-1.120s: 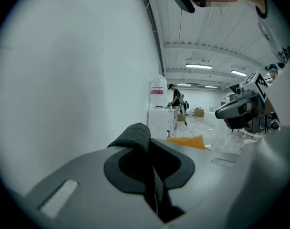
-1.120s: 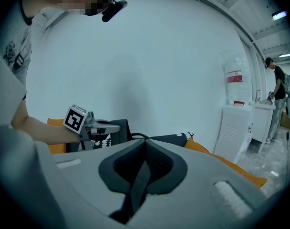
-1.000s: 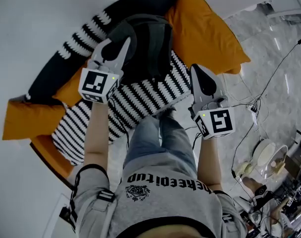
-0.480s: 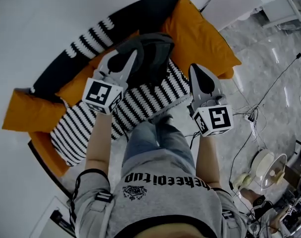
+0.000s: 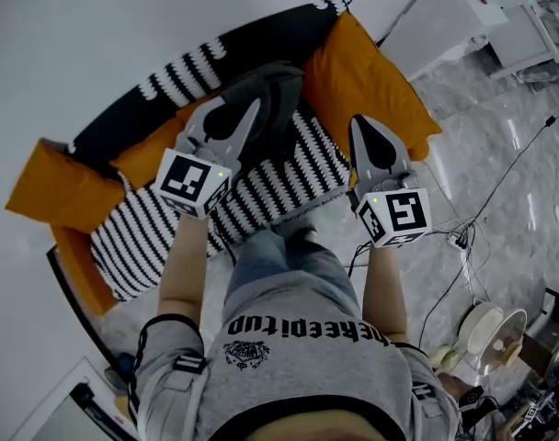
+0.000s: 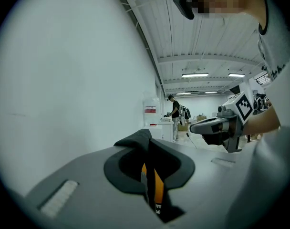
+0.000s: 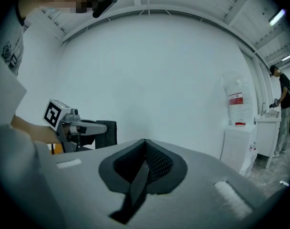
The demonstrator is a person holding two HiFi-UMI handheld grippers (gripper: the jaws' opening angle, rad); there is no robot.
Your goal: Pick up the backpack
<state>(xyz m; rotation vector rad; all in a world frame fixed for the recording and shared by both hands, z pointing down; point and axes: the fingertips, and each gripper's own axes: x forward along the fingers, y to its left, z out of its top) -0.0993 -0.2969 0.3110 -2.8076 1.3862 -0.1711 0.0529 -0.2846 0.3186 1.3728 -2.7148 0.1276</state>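
Backpack (image 5: 284, 95) hangs over the sofa (image 5: 151, 232) by a thin fold pinched in your left gripper's (image 5: 252, 108) fingers; it could slip out, and your right gripper's (image 5: 362, 127) fingers are closed, empty.

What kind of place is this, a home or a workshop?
Probably a workshop or lab hall with a staged living corner: the orange-cushioned sofa backs onto a bare partition, loose cables trail over the floor, and strip lights hang under a ribbed industrial ceiling.

Cool even light, fisheye edges, dark vignette
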